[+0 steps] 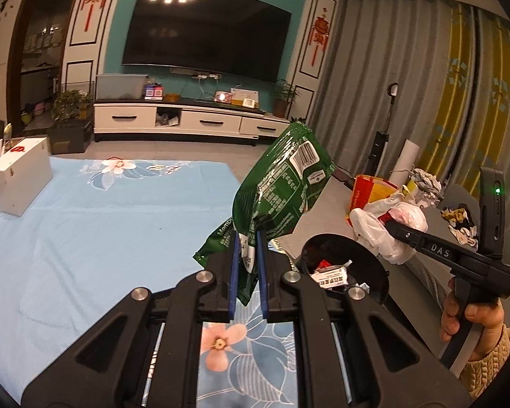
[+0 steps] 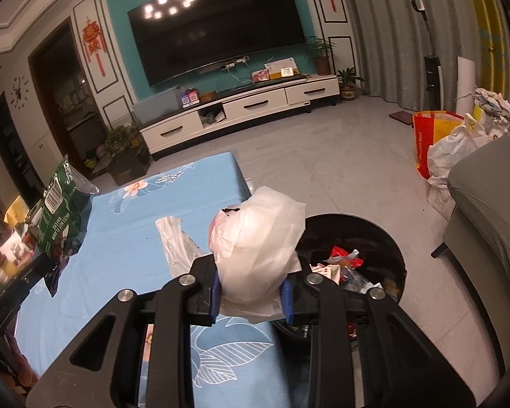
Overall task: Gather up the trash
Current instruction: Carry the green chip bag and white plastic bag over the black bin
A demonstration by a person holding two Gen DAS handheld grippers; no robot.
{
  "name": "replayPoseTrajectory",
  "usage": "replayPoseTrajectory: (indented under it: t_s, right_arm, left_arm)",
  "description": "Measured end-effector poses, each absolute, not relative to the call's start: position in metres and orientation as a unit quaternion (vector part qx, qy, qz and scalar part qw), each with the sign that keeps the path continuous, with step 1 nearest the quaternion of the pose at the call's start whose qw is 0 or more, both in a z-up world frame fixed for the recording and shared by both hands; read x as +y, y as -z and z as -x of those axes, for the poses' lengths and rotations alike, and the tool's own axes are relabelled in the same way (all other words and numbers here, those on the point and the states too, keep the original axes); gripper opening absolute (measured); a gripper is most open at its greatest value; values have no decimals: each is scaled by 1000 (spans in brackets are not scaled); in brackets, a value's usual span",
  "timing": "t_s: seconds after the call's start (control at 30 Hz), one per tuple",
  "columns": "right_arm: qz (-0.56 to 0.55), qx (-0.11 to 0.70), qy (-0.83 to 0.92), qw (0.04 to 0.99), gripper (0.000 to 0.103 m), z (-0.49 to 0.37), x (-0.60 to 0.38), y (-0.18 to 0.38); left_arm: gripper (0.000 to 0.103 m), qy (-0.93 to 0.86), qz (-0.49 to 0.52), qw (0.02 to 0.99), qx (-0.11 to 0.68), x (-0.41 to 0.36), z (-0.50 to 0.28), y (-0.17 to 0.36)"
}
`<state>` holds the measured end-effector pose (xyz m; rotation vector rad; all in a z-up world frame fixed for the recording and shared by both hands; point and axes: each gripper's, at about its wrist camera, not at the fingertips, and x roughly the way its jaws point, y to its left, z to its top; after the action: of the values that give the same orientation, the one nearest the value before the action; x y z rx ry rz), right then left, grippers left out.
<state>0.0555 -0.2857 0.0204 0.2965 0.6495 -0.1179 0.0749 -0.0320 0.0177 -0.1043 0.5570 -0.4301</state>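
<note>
Television (image 1: 207, 30) on the blue-green wall is the biggest thing in the room, dark, with ceiling lights shining in its glass. Under it runs a long white cabinet (image 1: 187, 120) with drawers, and grey curtains (image 1: 384, 68) hang to the right of it. Closer in, a table wears a light blue cloth (image 1: 102, 224) with pink flowers on it. A white box (image 1: 18, 175) sits on the far left part of that cloth.

Just past the right edge of the table stands a round black trash bin (image 2: 389, 238). It already has wrappers and bits of paper inside. Further off on the grey floor there is a red and yellow bag (image 2: 425, 136) with a white bag (image 2: 454, 149) next to it.

The left gripper (image 1: 247, 272) is lifted above the cloth, near the bin. Its blue pads are pulled close together and pinch the bottom of a green snack bag (image 1: 282, 190). The green bag sticks up and leans toward the bin, with its barcode showing near the top.

The right gripper (image 2: 251, 297) is at the table edge, right beside the bin. Its blue pads are set wider apart and squeeze a puffy white plastic bag (image 2: 258, 241) from both sides. The white bag bulges up between the fingers, partly over the cloth and partly in front of the bin rim. A loose bit of the same thin plastic hangs out to the left
</note>
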Motion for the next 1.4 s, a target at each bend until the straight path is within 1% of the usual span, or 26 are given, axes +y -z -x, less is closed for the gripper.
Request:
replayPoseTrajectory:
  t_s: [0.87,1.13,1.4]
  right_arm:
    - [-179,326,109,922,28,-42,-340,8]
    - [-189,338,120,914,28,-45,-357,28]
    - [-191,367,121,902,28,-63,-372,55]
  left_arm:
    - [11,270,6,916,296,-116,-104,-1]
    - [11,299,-4,899,321,-147,-123,17]
    - [11,330,-17,872,362,-190,-148,50]
